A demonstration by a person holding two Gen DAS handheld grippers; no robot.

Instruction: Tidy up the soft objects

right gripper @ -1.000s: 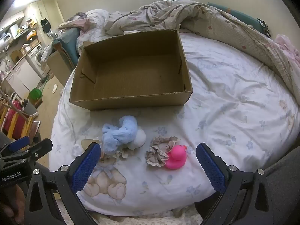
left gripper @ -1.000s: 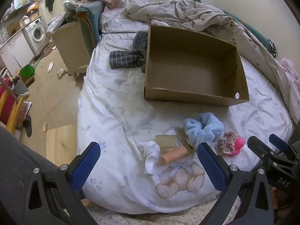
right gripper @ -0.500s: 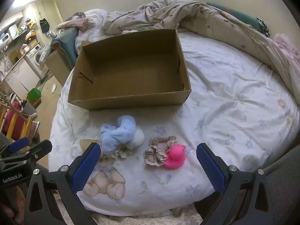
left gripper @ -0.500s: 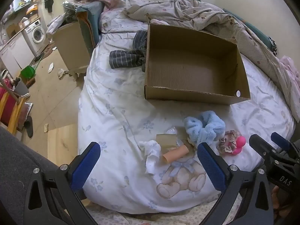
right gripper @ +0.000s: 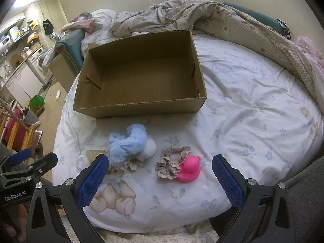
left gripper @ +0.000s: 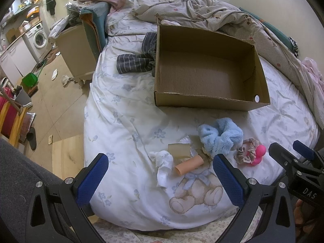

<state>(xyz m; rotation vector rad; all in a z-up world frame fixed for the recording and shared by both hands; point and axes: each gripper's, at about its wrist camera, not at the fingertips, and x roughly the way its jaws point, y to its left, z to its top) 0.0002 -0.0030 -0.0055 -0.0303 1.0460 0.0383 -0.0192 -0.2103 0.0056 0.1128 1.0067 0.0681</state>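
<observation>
An empty cardboard box (left gripper: 206, 99) (right gripper: 141, 107) sits open on the bed. In front of it lie a fluffy blue scrunchie (left gripper: 220, 135) (right gripper: 128, 141), a beige lace scrunchie (left gripper: 246, 155) (right gripper: 172, 162), a pink rubber duck (left gripper: 258, 155) (right gripper: 189, 169), a white cloth (left gripper: 163, 163), a peach tube (left gripper: 189, 165) and a small cardboard piece (left gripper: 179, 149). My left gripper (left gripper: 160, 177) is open and empty, low over the bed near the white cloth. My right gripper (right gripper: 160, 177) is open and empty, just short of the duck and beige scrunchie.
A striped dark garment (left gripper: 137, 62) lies left of the box. A crumpled quilt (right gripper: 232, 26) runs along the back and right of the bed. The bed edge drops to the floor at left, by a bedside cabinet (left gripper: 75, 50).
Both grippers have drifted slightly; the objects sit a touch higher in each view. Nothing was grasped or moved.
</observation>
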